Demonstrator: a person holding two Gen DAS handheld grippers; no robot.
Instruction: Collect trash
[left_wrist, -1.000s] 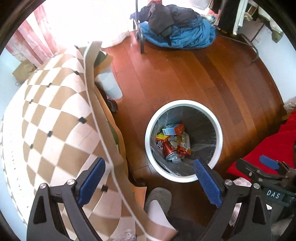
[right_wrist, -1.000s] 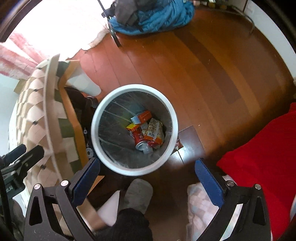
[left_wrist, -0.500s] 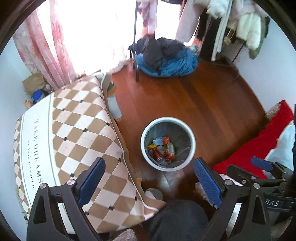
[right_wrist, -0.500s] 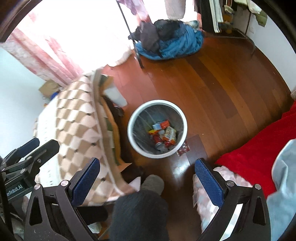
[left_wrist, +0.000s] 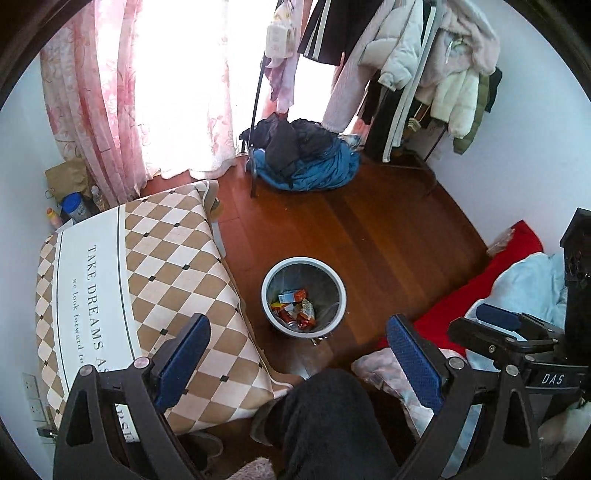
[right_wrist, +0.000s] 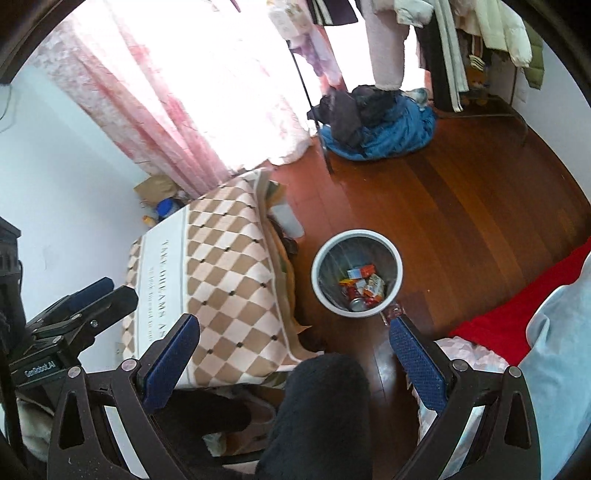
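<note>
Jaws wide and empty on the left gripper (left_wrist: 297, 354), held high over the floor. Left wrist view: round white bin (left_wrist: 304, 297) stands on the wood floor beside the checkered cloth (left_wrist: 147, 295), holding a can, cartons and snack wrappers (left_wrist: 295, 308); all light, thin, crushable, probably best pinched at a wrapper edge or across the can body. Small scrap (left_wrist: 320, 339) lies just outside the bin's near rim.

Right wrist view: right gripper (right_wrist: 295, 354) also spread wide, nothing held. Same bin (right_wrist: 356, 273), trash low inside, mostly unfilled. The clear scrap (right_wrist: 392, 313) touches the base: flimsy, slippery-looking.
</note>
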